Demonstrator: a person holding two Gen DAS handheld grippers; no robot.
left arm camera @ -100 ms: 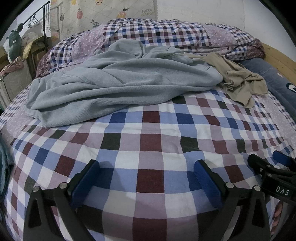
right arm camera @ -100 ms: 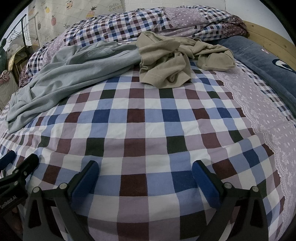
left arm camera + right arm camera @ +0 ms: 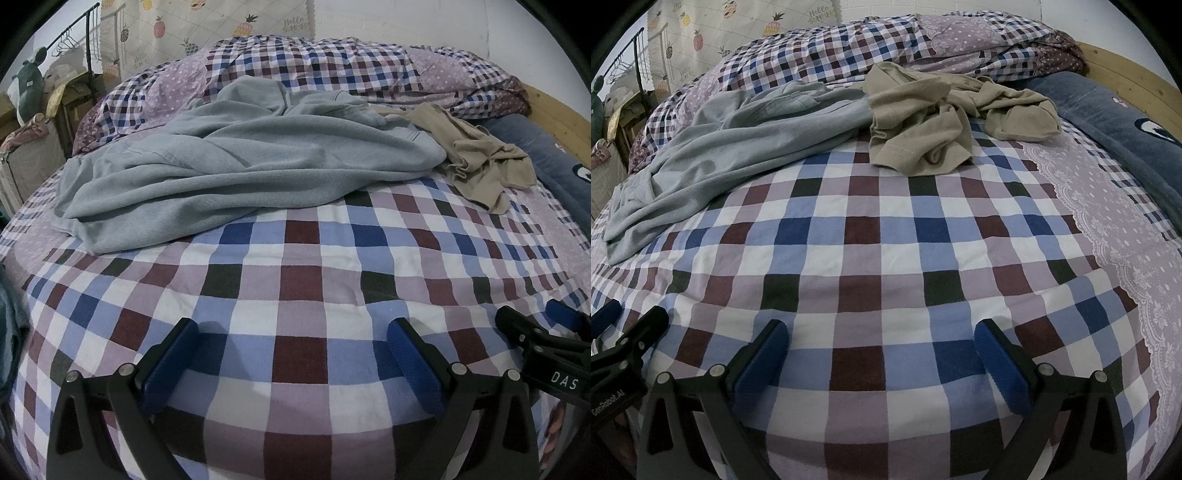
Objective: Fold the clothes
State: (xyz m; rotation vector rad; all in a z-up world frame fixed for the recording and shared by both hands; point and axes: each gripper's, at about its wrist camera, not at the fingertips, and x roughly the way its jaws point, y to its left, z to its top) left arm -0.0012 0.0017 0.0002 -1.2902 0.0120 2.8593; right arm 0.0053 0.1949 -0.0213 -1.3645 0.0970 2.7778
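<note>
We see the bed with nothing folded yet; we are at the start. The grey garment lies crumpled at the far left, its long axis running left to right. The beige garment touches its right end. Both hand-held grippers, left and right, are wide open, empty, and must reach forward.

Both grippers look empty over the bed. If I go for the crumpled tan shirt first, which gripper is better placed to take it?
Right, probably. The tan shirt lies almost straight ahead of the open right gripper, while from the open left gripper it sits far off to the right, beyond the grey sweatshirt.
</note>
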